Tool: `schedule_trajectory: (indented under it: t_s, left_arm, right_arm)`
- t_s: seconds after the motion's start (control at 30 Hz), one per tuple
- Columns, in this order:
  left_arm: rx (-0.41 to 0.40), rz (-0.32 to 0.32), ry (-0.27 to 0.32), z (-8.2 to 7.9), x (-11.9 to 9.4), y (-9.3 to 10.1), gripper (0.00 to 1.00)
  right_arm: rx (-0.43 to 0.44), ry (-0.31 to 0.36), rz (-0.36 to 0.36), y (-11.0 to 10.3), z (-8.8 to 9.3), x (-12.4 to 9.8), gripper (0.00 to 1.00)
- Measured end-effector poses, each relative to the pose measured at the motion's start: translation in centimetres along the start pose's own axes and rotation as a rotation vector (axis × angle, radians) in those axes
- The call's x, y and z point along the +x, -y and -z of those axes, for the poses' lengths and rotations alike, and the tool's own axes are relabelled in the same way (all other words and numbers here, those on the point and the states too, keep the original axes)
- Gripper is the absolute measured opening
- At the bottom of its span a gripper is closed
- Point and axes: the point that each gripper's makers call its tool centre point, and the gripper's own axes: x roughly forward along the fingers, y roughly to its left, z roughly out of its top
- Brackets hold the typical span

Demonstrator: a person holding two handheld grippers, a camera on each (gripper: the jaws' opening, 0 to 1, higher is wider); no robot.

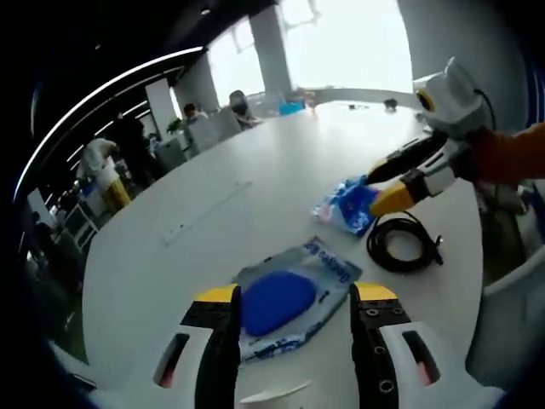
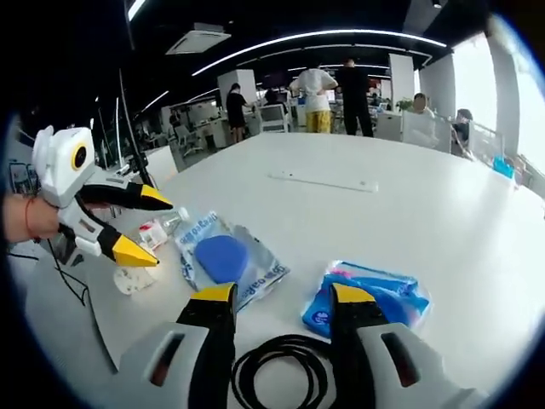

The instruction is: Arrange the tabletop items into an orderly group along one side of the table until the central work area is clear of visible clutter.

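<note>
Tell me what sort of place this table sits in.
Probably an open-plan office. The large white table stands under long ceiling light strips, with people standing among desks behind it and others seated near bright windows.

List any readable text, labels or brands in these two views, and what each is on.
Clear packet with the blue pad: blue lettering along its edge, too blurred to read in either view.
Blue packet: small print and a round mark, too small to read.
Small packet with red marking behind the left gripper: illegible.
Nothing else carries readable text.
</note>
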Motion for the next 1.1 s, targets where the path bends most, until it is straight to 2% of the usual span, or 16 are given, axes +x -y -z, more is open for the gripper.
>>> schedule_trajectory:
  t_s: [0.23, 0.6, 1.1]
  left_arm:
    - [-0.041, -0.049, -0.017, 1.4, -1.2, -2.4, 0.48]
    - [-0.080, -0.096, -0.042, 3.0, -2.0, -4.9, 0.47]
    - [-0.119, -0.109, -0.058, 4.3, -2.1, -6.4, 0.48]
  right_arm:
    - [-0.027, -0.007, -0.026, -0.9, -1.1, 1.2, 0.41]
    - [-0.069, -0.056, -0.064, -1.9, -2.4, 3.8, 0.39]
    - [-0.077, -0.124, -0.065, -2.2, -2.0, 5.8, 0.39]
